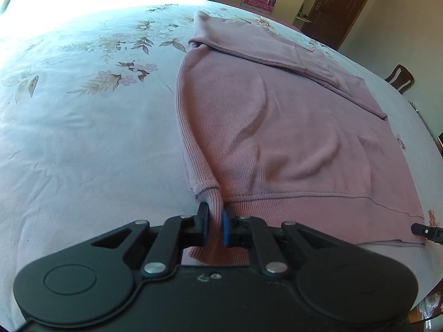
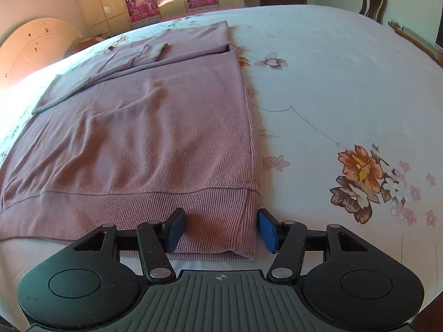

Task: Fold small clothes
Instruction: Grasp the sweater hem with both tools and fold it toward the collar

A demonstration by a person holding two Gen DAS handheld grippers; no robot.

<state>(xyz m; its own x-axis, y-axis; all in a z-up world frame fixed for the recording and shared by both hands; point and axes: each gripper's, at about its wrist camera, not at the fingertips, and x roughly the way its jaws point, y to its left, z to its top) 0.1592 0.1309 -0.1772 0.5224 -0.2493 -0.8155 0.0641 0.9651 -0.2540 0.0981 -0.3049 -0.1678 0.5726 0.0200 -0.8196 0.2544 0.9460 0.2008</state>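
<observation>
Presently, the pink ribbed knit sweatshirt (image 1: 277, 138) is spread ahead of both tools on the floral bedsheet (image 1: 83, 138). Its hem corner is clamped between the left gripper's (image 1: 213, 225) pads. The right gripper (image 2: 218, 228) is held apart astride the opposite hem corner, unclenched.

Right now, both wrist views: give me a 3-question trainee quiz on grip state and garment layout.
1. True or false: the left gripper is shut on the pink sweater's ribbed hem corner.
2. The right gripper is: A) shut on the hem, B) open astride the hem corner, C) away from the sweater.
3. What lies across the sweater's far half?

Key: 1 true. 2 B. 3 A folded-in sleeve, on the floral bedsheet side away from the grippers.
</observation>
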